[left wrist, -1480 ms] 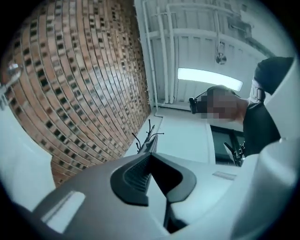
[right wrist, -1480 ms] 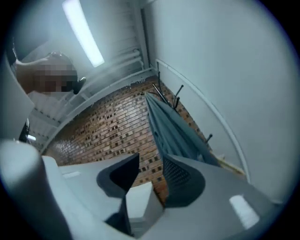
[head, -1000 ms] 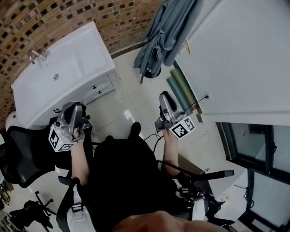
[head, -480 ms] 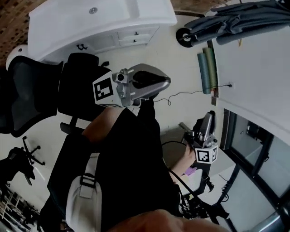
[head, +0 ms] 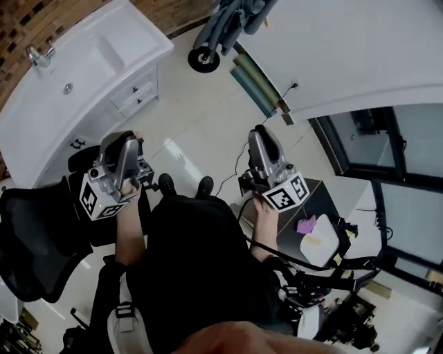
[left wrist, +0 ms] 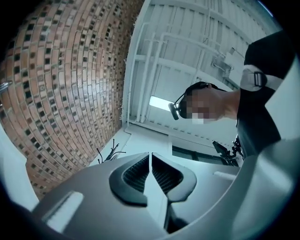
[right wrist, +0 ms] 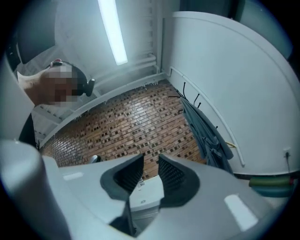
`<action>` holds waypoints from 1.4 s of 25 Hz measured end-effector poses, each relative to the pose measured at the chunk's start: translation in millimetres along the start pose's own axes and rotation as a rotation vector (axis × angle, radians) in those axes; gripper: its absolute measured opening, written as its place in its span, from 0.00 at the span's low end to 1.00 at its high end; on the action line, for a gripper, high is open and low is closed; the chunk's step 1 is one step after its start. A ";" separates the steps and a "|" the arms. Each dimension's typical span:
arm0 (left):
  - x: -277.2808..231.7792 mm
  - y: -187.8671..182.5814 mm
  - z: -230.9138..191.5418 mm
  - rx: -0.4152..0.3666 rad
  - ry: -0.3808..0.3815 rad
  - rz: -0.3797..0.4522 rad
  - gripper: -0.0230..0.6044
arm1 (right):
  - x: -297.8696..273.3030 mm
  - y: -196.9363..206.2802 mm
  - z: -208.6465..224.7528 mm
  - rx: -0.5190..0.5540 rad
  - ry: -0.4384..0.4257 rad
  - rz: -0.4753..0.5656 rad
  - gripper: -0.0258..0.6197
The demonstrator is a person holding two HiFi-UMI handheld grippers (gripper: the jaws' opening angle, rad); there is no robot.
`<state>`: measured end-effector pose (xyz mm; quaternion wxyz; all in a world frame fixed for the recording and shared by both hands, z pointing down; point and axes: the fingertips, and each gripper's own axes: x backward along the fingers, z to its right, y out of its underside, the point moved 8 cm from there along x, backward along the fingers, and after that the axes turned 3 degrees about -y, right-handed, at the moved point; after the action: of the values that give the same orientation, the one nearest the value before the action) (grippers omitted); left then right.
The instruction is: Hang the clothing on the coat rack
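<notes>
1. The clothing (head: 239, 12), a grey-blue garment, hangs bunched on the coat rack (head: 203, 59) at the top of the head view, above the rack's round black base on the pale floor. In the right gripper view it drapes down beside the white wall (right wrist: 234, 84).
2. Just beside the rack's base, two rolled green mats (head: 252, 86) lie along the foot of that wall.
3. The right gripper (head: 259, 133) is held up well short of the rack. Its jaws stand spread with nothing between them, and they point toward the brick wall (right wrist: 140, 126).
4. The left gripper (head: 133, 142) is raised on the other side of the person's lap, near a white sink cabinet (head: 90, 83). Its jaws have just been opening and are parted by only a thin slit, with nothing between them.
5. A black office chair (head: 34, 242) stands just beside the left arm.
</notes>
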<state>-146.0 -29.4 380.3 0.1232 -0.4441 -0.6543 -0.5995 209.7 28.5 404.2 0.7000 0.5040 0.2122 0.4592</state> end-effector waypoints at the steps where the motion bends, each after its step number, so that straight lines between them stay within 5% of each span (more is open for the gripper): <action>1: -4.8 -0.6 4.0 -0.014 0.012 -0.006 0.04 | 2.8 -2.3 3.6 0.025 -0.003 -0.004 0.18; 6: -37.7 21.7 42.5 -0.034 0.054 -0.078 0.04 | 43.6 -32.0 12.8 0.131 -0.028 -0.016 0.14; 9: -64.0 36.2 65.9 -0.059 0.125 -0.124 0.04 | 67.5 -55.1 16.7 0.202 -0.027 0.006 0.05; 14: -98.6 55.0 97.4 -0.135 0.232 -0.203 0.04 | 91.4 -87.2 19.4 0.339 -0.034 0.092 0.04; 21: -117.2 56.3 126.5 -0.362 0.250 -0.284 0.04 | 100.7 -105.0 9.3 0.493 -0.078 0.116 0.04; 26: -127.2 61.5 142.6 -0.669 0.238 -0.482 0.04 | 107.2 -103.0 7.2 0.477 -0.087 0.099 0.04; 28: -127.9 61.2 147.1 -0.722 0.244 -0.530 0.04 | 106.7 -103.6 6.3 0.483 -0.104 0.082 0.04; 31: -124.7 64.5 144.0 -0.656 0.213 -0.532 0.04 | 103.0 -108.0 4.9 0.497 -0.127 0.076 0.04; 35: -117.0 58.1 140.5 -0.443 0.198 -0.388 0.04 | 105.1 -107.3 6.6 0.485 -0.132 0.071 0.04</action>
<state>15.9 38.9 303.1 -0.0302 -0.2663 -0.5651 -0.7803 312.1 107.6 327.7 0.5543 0.6933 0.2520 0.3854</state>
